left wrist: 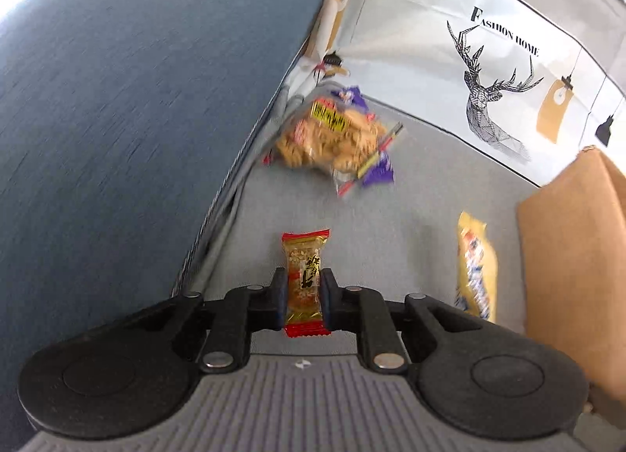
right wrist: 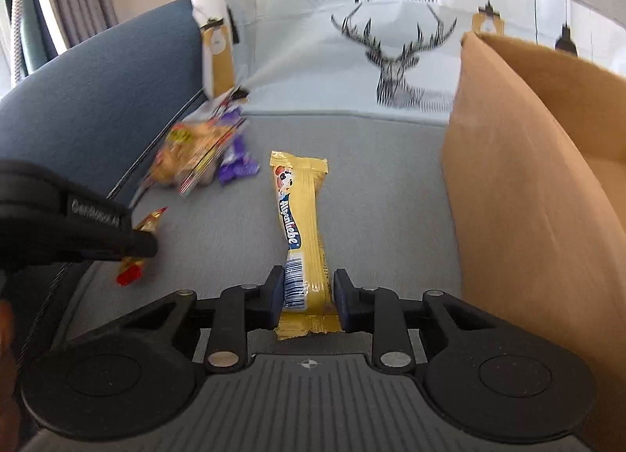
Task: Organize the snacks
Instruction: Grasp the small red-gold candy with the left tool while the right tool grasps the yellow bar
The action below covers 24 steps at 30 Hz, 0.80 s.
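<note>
Motion-smeared clear bag of tan snack pieces [left wrist: 332, 135] with purple wrappers [right wrist: 238, 168] tucked behind, labels unreadable. Brown cardboard box [right wrist: 540, 186] chopped off at the right edge. Small red-and-gold candy [right wrist: 135, 256] half covered by the left gripper [right wrist: 144, 243].

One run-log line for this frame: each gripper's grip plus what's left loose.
left gripper: shut on red-gold candy | right gripper: shut on yellow Alpenliebe stick | loose: snack pile | box: beside, right
</note>
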Each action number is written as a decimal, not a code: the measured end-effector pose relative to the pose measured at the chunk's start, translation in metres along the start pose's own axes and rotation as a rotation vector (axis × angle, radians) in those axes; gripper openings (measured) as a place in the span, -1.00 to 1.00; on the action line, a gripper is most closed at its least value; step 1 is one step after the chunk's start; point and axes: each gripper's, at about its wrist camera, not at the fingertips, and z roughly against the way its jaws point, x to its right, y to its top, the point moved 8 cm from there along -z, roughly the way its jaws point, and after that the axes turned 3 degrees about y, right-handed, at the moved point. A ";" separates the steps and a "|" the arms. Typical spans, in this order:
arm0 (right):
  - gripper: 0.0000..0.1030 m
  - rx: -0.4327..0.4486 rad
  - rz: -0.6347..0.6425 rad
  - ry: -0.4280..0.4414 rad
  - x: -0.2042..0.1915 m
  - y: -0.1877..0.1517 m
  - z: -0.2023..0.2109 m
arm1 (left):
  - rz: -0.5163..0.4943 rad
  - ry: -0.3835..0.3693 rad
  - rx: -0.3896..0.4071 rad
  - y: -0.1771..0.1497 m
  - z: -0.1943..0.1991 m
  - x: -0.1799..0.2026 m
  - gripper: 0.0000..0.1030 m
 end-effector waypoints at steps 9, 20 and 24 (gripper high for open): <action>-0.42 -0.170 0.066 0.030 -0.011 -0.066 0.050 | -0.038 -0.067 -0.142 -0.057 0.024 0.000 -0.65; -0.03 -0.147 0.096 0.076 -0.007 -0.065 0.042 | -0.037 -0.043 -0.193 -0.067 0.012 -0.001 -0.61; 0.00 -0.137 0.112 0.064 -0.009 -0.064 0.037 | -0.053 -0.037 -0.190 -0.066 0.010 -0.002 -0.58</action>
